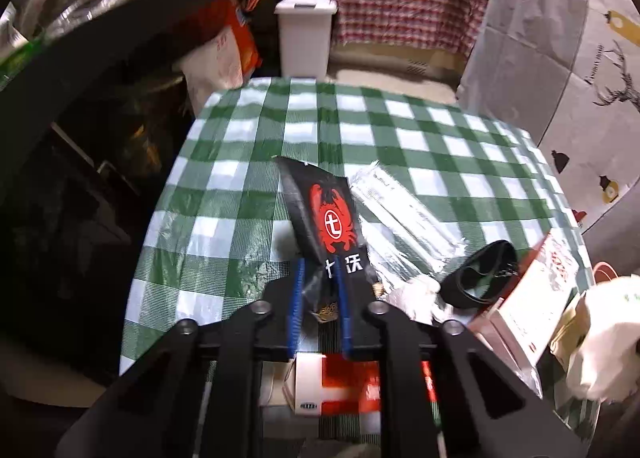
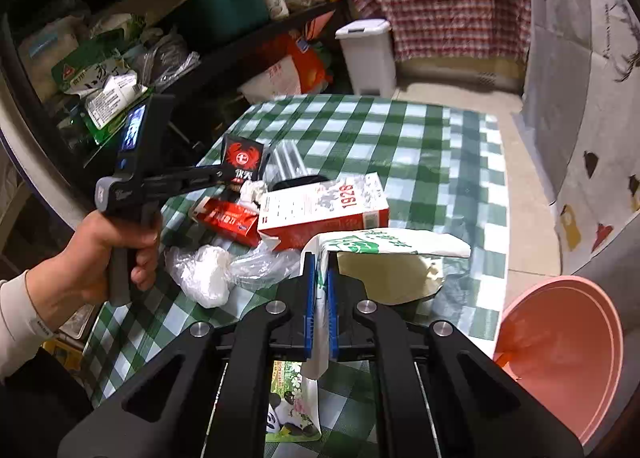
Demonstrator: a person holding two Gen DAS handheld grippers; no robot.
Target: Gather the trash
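Observation:
My left gripper (image 1: 319, 270) is shut on the near end of a black snack packet with a red crab (image 1: 324, 218), which sticks up over the green checked tablecloth (image 1: 240, 178). In the right wrist view the same packet (image 2: 242, 162) shows at the tip of the left gripper (image 2: 224, 175), held by a person's hand (image 2: 104, 254). My right gripper (image 2: 320, 262) is shut on a white paper bag with green print (image 2: 384, 242), lifted off the table with brown paper under it.
A red and white carton (image 2: 324, 206), a red box (image 2: 228, 218), a crumpled clear plastic bag (image 2: 208, 274), a clear wrapper (image 1: 404, 222) and a black lid (image 1: 480, 274) lie on the table. A pink bucket (image 2: 568, 350) stands at the right. A white bin (image 1: 306, 38) stands beyond the table.

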